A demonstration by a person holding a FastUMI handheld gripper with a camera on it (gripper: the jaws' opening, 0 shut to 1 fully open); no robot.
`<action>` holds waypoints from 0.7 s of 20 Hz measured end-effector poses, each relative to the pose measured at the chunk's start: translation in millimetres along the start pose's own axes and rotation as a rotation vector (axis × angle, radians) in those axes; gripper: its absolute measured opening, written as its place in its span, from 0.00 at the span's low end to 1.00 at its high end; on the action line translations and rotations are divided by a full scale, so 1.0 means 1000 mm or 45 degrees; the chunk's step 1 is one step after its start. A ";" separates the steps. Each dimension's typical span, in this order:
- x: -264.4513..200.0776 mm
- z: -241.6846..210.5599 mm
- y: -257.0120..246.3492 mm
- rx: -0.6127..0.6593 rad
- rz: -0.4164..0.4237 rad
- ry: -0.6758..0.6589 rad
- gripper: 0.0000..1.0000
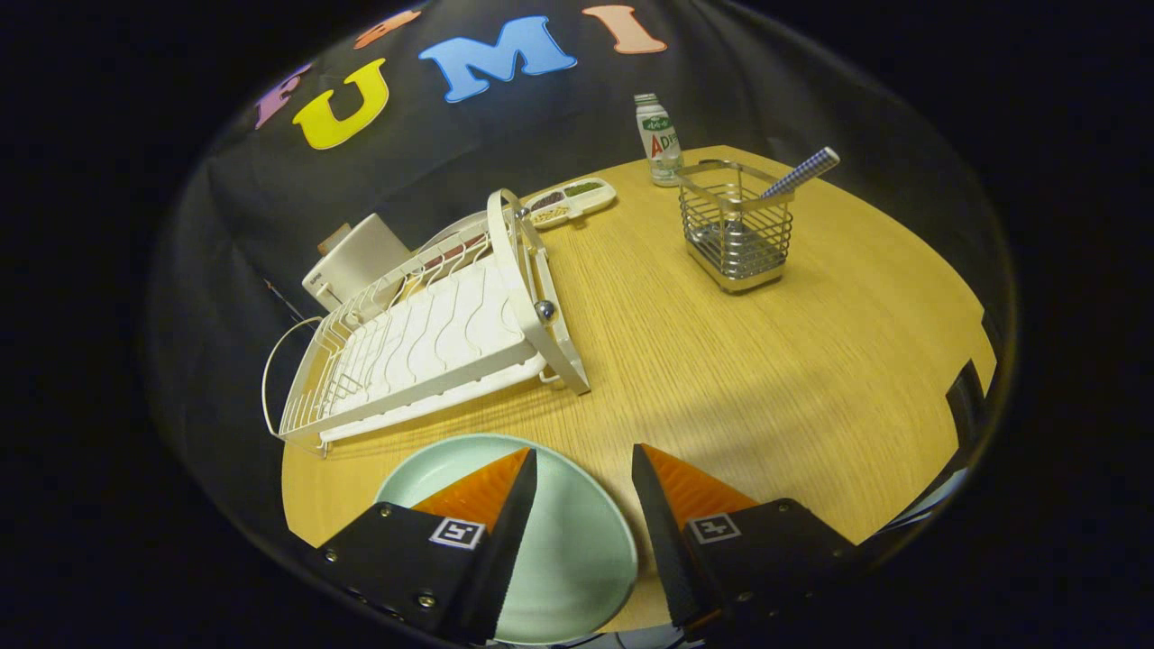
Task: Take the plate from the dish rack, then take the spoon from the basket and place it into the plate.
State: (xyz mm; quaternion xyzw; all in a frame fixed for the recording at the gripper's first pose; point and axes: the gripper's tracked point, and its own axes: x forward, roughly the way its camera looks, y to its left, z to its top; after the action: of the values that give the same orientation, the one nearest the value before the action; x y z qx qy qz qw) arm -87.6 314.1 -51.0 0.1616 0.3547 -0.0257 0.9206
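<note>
A round wooden table (721, 361) sits in front of you. Your gripper (584, 469) hovers low over its near edge, jaws parted to a moderate gap and holding nothing. A pale green plate (568, 550) lies flat on the table just under and between the fingers, with the left finger crossing over it. It appears to be out of the white dish rack (424, 347) already, which stands beyond the fingers to the left.

The spoon (798, 174) stands in a wire basket (735, 236) well beyond the right finger. Its checked handle leans out over the basket's far right corner, and its bowl is hidden behind the wires.

Risks, as a judgement: the basket looks light, so if you pull the slanted handle sideways you may tip or drag it. Lift along the handle's own line. The handle is slim and round, so a grip near its tip could let it swivel or slip. A small bottle (660, 142) stands just behind the basket, and a wide approach could knock it. On the way back, a low pass could clip the plate's rim and slide it toward the table's near edge.
</note>
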 end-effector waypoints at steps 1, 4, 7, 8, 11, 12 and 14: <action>-0.005 0.008 0.001 0.007 -0.001 -0.033 0.67; -0.021 0.038 -0.005 0.023 -0.024 -0.133 0.67; -0.033 0.079 -0.024 0.048 -0.093 -0.253 0.67; -0.036 0.094 -0.033 0.065 -0.124 -0.295 0.67; -0.036 0.129 -0.063 0.129 -0.219 -0.395 0.67; -0.034 0.139 -0.076 0.156 -0.255 -0.417 0.67; -0.029 0.151 -0.097 0.220 -0.310 -0.441 0.67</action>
State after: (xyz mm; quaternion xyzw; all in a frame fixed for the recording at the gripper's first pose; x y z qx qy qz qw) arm -27.2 172.3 46.3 0.1889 0.2049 -0.1944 0.9405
